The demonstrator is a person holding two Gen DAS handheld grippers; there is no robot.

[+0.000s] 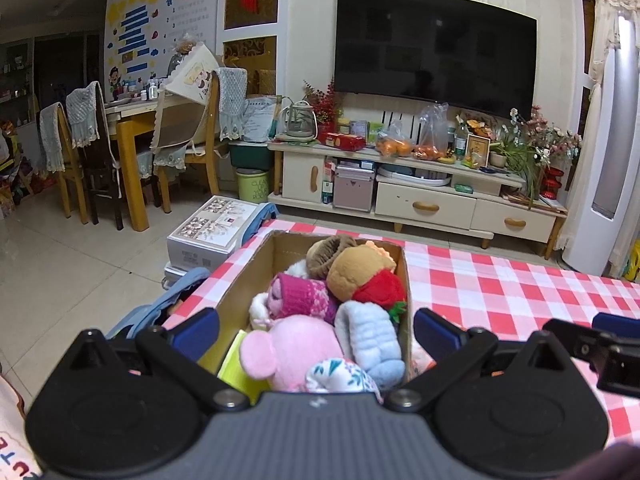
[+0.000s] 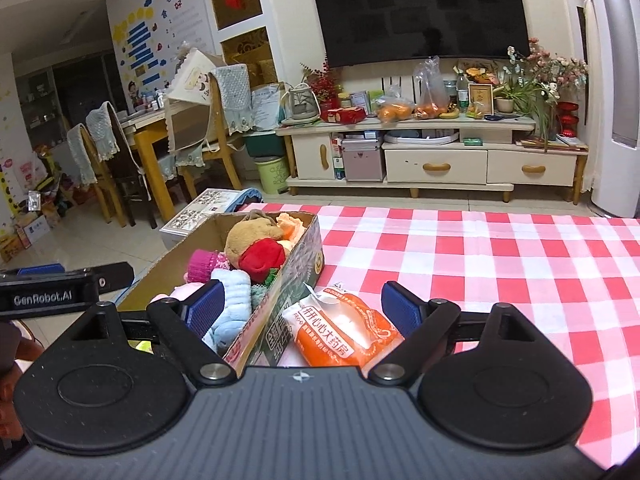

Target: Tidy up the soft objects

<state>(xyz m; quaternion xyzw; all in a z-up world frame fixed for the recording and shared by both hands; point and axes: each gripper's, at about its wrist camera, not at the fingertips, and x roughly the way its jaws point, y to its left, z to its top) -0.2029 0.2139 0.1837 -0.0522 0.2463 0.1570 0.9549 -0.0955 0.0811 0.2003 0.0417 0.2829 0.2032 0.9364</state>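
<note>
Left gripper, seen from its own wrist camera, has its blue-padded fingers spread wide and grips nothing; the finger pads straddle the near end of the cardboard box. Inside the box, running leftward to rightward, lie a yellow-green item against the left wall, a pink plush toy, a magenta knitted piece, a white cloth with teal print, a pale blue fuzzy sock, a tan plush and a red plush strawberry. The soft things fill the box to about its rim, and the tan plush rises above it. The box sits at the left edge of the red-and-white checked tablecloth; beyond that edge, a blue chair frame and a printed white carton stand on the floor.

Right gripper is likewise spread wide and empty. Its left finger hangs over the near end of the box interior, and its right finger hangs over the tablecloth. Between them lie the printed right wall of the box and an orange-and-white plastic packet, flat on the cloth and touching that wall. Right of the packet, the tablecloth runs bare to its far and right edges. The left gripper's finger shows at the left margin of this view, left of the box.
</note>
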